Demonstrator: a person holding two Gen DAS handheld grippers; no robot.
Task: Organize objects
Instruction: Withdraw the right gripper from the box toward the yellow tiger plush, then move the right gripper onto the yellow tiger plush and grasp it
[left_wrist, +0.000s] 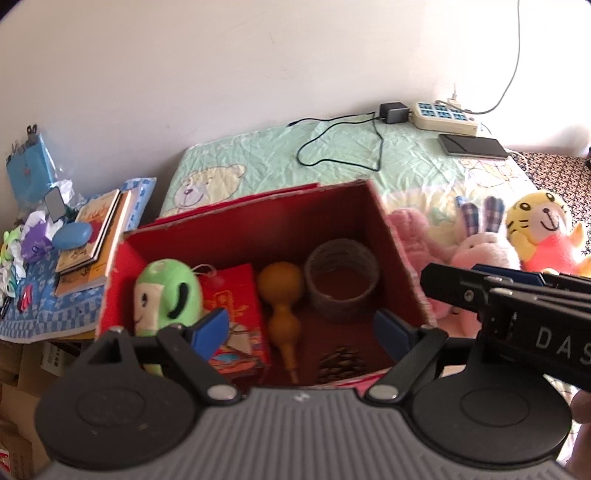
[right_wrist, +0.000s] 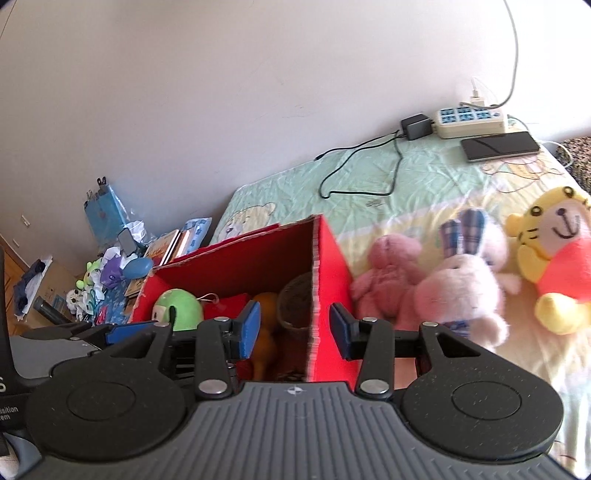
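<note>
Evidently both grippers hung empty over the red box (left_wrist: 255, 236) at the bed's (left_wrist: 406, 162) near edge: left gripper (left_wrist: 301, 328) wide open, right gripper (right_wrist: 293, 332) part open, probably freed for the plush toys (right_wrist: 458, 288) beside the box.

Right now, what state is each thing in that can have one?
Red box: open, part filled.
Green toy: upright in the box.
Gourd: lying in the box.
Left gripper: open, empty, above the box.
Right gripper: open, empty, jaws either side of the box wall.
Pink bear: lying outside the box.
Power strip: plugs in it.
Phone: screen dark.
</note>
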